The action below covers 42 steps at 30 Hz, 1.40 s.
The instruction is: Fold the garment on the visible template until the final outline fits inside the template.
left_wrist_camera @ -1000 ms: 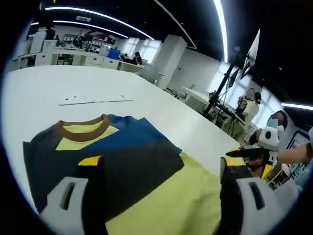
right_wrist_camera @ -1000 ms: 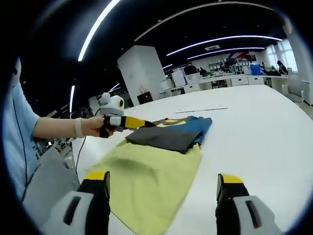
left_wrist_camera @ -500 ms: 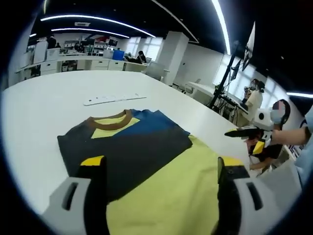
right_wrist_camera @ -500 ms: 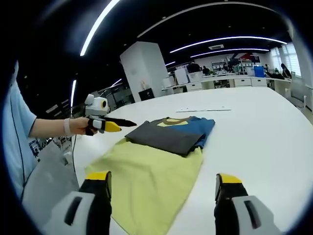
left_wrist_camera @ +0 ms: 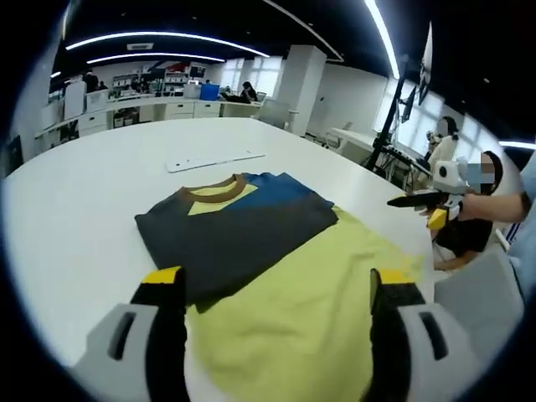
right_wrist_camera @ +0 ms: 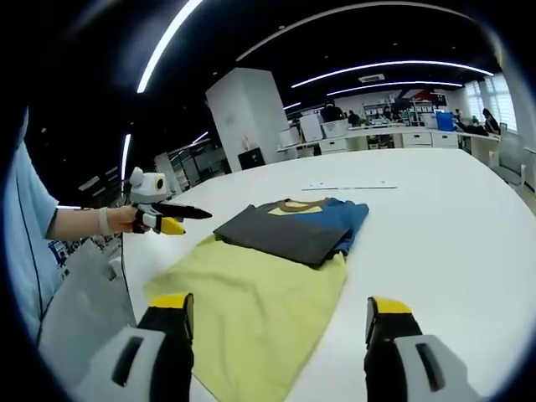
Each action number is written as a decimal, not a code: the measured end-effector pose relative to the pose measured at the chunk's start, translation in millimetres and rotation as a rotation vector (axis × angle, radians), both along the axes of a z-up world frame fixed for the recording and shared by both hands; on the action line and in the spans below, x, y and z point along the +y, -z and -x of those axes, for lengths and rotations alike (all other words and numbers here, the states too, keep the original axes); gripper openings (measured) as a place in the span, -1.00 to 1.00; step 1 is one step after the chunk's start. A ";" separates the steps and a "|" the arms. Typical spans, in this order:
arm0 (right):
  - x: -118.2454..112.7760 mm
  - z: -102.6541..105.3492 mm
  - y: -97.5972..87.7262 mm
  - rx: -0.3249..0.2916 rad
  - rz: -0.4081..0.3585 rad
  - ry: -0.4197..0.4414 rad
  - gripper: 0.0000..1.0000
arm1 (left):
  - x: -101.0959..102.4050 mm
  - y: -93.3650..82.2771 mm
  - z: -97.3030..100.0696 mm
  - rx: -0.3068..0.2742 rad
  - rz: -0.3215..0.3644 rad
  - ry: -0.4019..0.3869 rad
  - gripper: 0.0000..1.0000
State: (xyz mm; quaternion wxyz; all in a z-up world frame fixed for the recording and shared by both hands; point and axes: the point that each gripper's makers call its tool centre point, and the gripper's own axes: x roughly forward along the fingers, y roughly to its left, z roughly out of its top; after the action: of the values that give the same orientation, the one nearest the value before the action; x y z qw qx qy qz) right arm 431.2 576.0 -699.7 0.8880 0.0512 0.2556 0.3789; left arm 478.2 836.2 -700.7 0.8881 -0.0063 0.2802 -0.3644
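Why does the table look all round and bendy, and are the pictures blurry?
Left gripper view: the fisheye lens curves the white table and bends the ceiling lights into arcs; the shirt is sharp. Right gripper view: same bending, the table's far edge bows, the shirt looks clear, and the lights glow as bright streaks.

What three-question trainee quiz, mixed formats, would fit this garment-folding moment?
1. True or false: the T-shirt lies on the white table with its brown collar pointing away from the left gripper.
2. Multiple choice: the right gripper is A) shut on the hem, B) open above the yellow part, C) shut on a sleeve.
3. Fill in: the grey folded part covers the shirt's ____ end.

Key: 1 true; 2 B; 3 collar.
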 end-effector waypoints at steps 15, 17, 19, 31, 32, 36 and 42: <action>-3.6 11.5 9.6 0.044 0.028 -0.020 0.44 | 20.3 4.5 27.6 0.022 -0.017 0.010 0.60; -4.7 14.5 11.2 0.055 0.027 -0.024 0.36 | 22.2 6.3 33.6 0.029 -0.019 0.021 0.55; -5.9 17.6 14.4 0.073 0.028 -0.026 0.33 | 24.8 8.9 39.0 0.042 -0.017 0.027 0.51; -14.3 37.0 27.0 0.112 0.073 -0.050 0.12 | 46.6 28.0 75.6 0.118 -0.069 0.048 0.35; -15.3 38.0 27.7 0.115 0.073 -0.049 0.12 | 49.3 29.6 79.4 0.119 -0.077 0.046 0.34; -19.6 46.9 33.0 0.134 0.096 -0.060 0.05 | 56.6 34.1 91.0 0.138 -0.083 0.032 0.29; -21.6 56.9 40.0 0.152 0.124 -0.075 -0.02 | 61.8 38.7 112.4 0.162 -0.094 0.038 0.19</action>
State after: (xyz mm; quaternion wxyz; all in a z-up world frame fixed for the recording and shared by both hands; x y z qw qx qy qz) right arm 374.3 554.4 -739.7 0.8526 0.0151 0.3468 0.3905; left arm 365.9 898.1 -739.4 0.8547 0.0110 0.3679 -0.3661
